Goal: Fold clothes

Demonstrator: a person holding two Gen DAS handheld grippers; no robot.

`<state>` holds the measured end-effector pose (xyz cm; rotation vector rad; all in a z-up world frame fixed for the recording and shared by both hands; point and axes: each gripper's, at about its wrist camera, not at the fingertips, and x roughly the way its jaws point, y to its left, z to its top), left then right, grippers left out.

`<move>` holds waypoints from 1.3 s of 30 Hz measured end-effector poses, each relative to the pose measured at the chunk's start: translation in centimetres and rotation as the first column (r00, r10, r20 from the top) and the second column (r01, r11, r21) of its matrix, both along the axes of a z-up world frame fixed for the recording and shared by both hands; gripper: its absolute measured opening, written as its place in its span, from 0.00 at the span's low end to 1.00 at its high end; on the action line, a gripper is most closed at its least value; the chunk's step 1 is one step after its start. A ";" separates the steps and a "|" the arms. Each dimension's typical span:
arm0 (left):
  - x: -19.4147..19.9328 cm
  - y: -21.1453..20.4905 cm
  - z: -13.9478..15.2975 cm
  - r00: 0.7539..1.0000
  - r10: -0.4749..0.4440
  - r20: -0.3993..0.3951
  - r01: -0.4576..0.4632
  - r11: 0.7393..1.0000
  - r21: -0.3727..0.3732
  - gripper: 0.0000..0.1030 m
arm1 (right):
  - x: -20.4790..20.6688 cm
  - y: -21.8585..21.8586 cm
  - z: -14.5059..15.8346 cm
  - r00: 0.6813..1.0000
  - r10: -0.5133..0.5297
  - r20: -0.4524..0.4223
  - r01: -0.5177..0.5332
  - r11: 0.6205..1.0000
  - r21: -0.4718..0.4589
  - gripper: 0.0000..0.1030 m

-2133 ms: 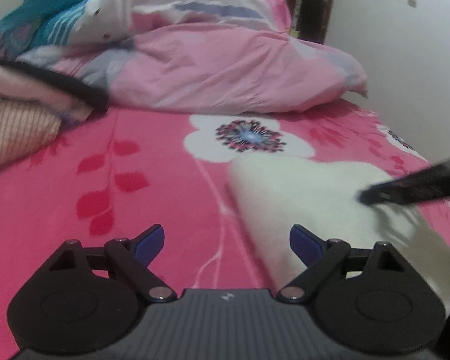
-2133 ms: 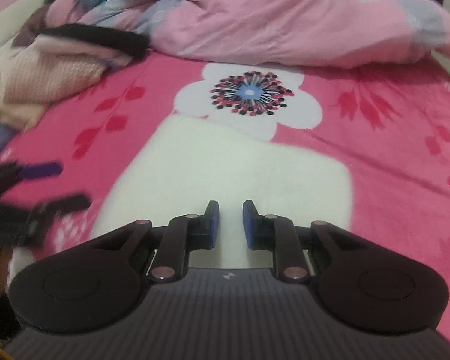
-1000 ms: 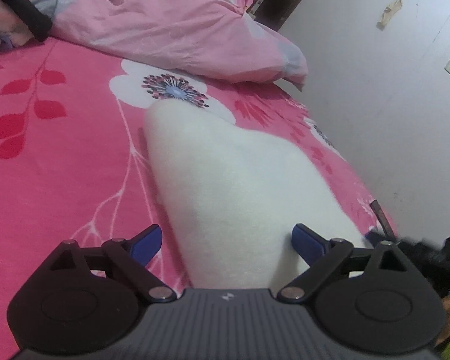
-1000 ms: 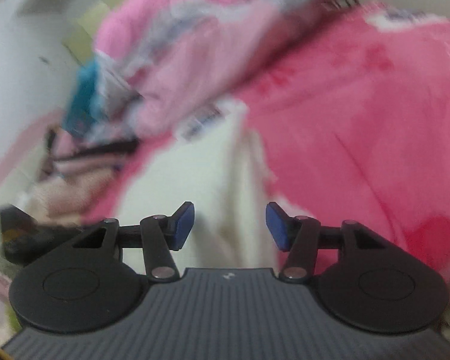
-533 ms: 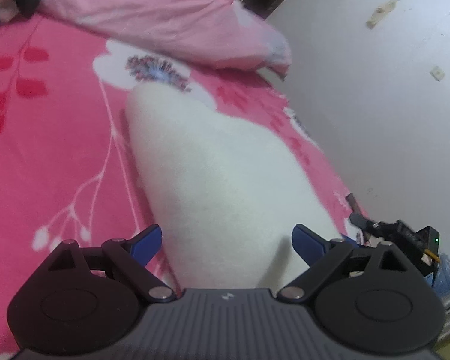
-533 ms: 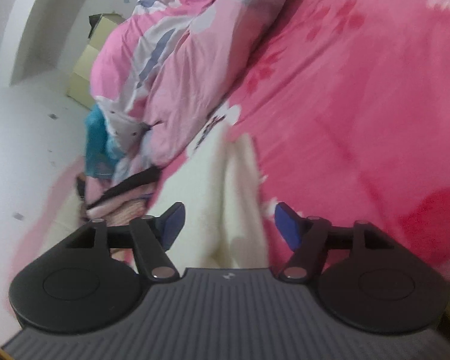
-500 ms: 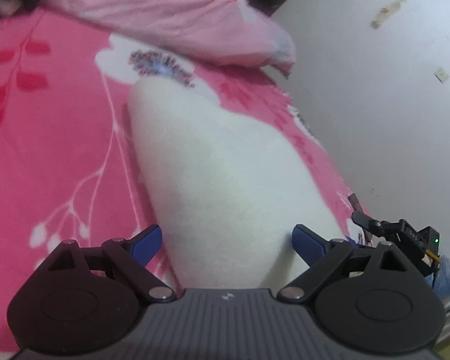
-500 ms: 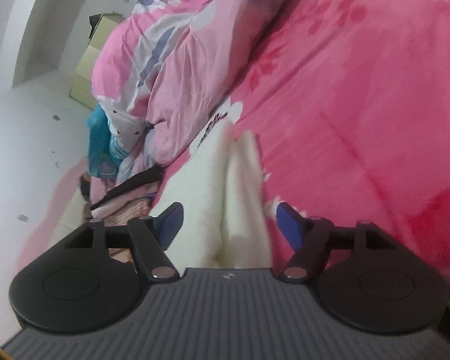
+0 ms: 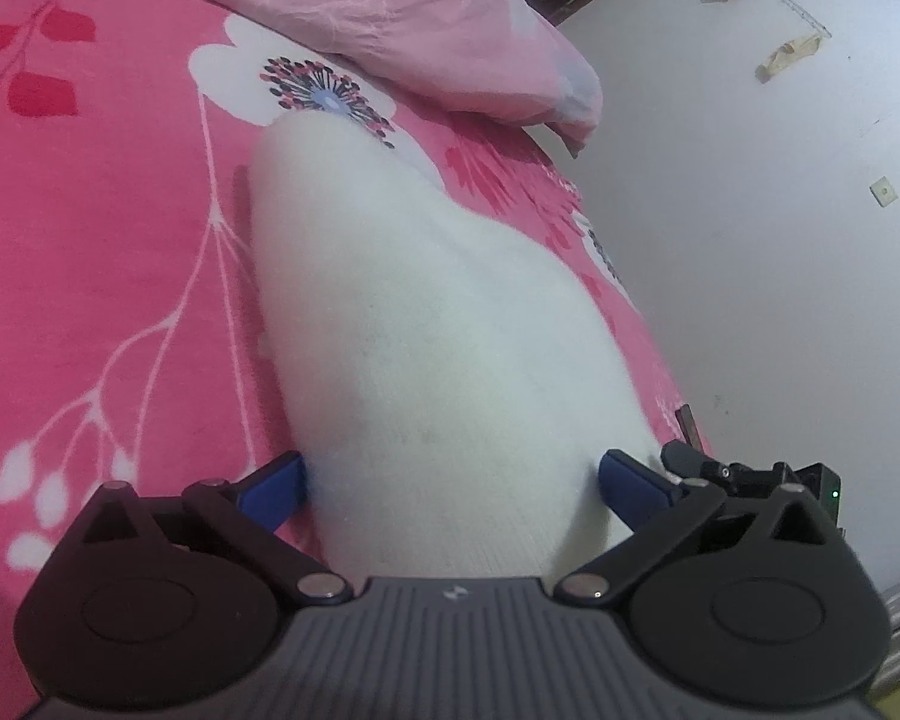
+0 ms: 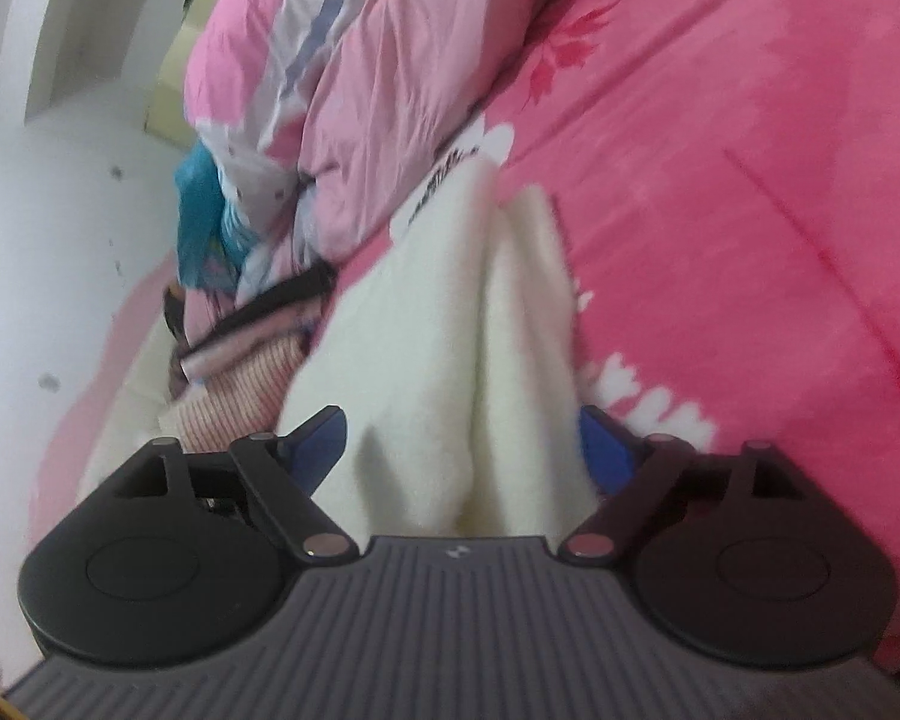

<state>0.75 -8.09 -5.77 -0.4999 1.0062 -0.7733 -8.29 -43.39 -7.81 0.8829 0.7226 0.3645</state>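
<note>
A white fluffy garment [image 9: 426, 324] lies folded into a long thick bundle on the pink flowered bedspread [image 9: 90, 228]. My left gripper [image 9: 450, 489] straddles its near end. Its jaws are wide and still opening, with the blue pads [image 9: 270, 489] at the bundle's two sides. In the right wrist view the same garment [image 10: 426, 330] shows two soft folds. My right gripper [image 10: 459, 444] straddles that end with its jaws opening, the cloth loose between them. Part of the right gripper [image 9: 750, 474] shows at the bed's right edge in the left wrist view.
A crumpled pink duvet [image 9: 402, 18] lies across the far side of the bed. A pile of other clothes [image 10: 240, 360] sits beside the garment, with a teal cloth [image 10: 201, 210] behind it. A white wall [image 9: 780, 240] runs close along the bed's right edge.
The right gripper's jaws have spread much wider around the garment and its view has rolled. The left gripper has come lower and closer over the bundle, with its jaws slightly wider.
</note>
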 end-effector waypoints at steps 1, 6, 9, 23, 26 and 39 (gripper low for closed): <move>0.1 -0.1 -0.1 1.000 -0.002 -0.005 0.002 1.000 0.001 1.00 | 0.2 0.2 0.0 1.000 0.013 -0.005 -0.013 1.000 -0.014 0.83; 0.8 -0.4 -0.4 0.999 -0.019 -0.026 0.019 1.000 -0.002 1.00 | 1.3 0.6 -0.2 0.998 0.066 -0.025 -0.066 0.998 -0.022 0.87; 1.3 -0.5 -0.7 0.999 -0.029 -0.040 0.029 1.000 -0.006 1.00 | 2.1 0.4 -0.4 0.995 0.098 -0.034 -0.098 0.995 0.001 0.91; 2.0 -1.8 -0.7 0.998 -0.038 -0.049 0.040 0.998 0.038 1.00 | 3.4 0.8 -0.4 0.980 0.197 -0.017 -0.197 0.980 0.012 0.99; 2.0 -2.2 -0.6 0.998 -0.035 -0.048 0.038 0.997 0.063 1.00 | 3.4 0.8 -0.3 0.979 0.203 -0.017 -0.203 0.979 0.007 0.99; 1.8 -4.2 0.4 0.999 -0.023 -0.035 0.029 0.984 0.174 1.00 | 4.9 1.8 0.3 0.957 0.281 -0.073 -0.286 0.956 -0.062 0.99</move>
